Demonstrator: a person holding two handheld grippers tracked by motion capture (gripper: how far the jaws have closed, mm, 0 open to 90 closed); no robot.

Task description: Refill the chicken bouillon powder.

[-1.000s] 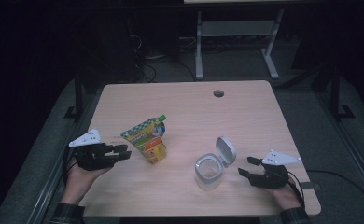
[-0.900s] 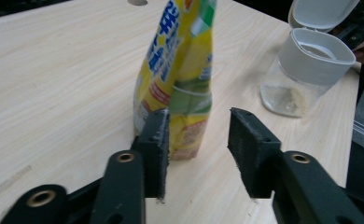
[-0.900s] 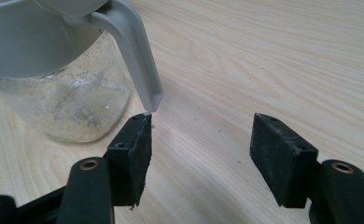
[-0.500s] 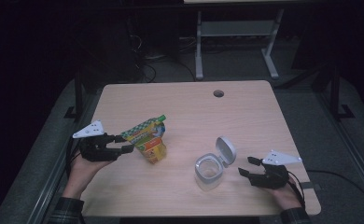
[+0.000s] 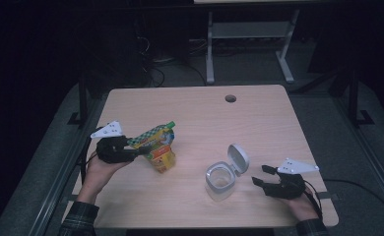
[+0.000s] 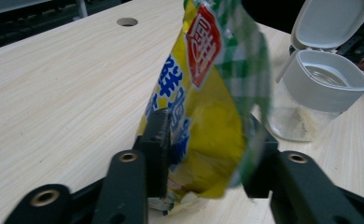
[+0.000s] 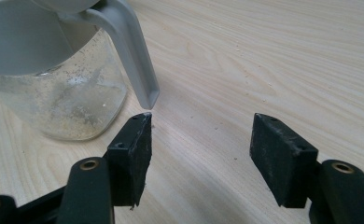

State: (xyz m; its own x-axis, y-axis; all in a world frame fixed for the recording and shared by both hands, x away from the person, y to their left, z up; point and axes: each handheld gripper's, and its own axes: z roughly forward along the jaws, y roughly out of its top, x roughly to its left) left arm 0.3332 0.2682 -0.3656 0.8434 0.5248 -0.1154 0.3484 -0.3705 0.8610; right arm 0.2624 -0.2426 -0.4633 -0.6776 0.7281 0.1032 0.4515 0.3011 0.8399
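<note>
the left gripper (image 5: 140,150), at the left of the high view, has its jaws pinched on a yellow and green snack bag (image 5: 158,147), and they have just been closing further on it. in the left gripper view the bag (image 6: 208,107) rises between the two black pads, squeezed at its lower half, top leaning over. it looks tilted and lifted a little, its bottom corner near or on the wooden table (image 5: 259,123); i can't tell which.

lower right of centre stands a clear jar (image 5: 220,181), its grey flip lid (image 5: 238,157) swung up and open. the right gripper (image 5: 265,178) rests just beside it, jaws spread wide with nothing between them.

so i'd judge the jar is opened and the bag is gripped; carrying it across and pouring into the jar seems left to do. whether the bag's top is torn open, i can't make out
</note>
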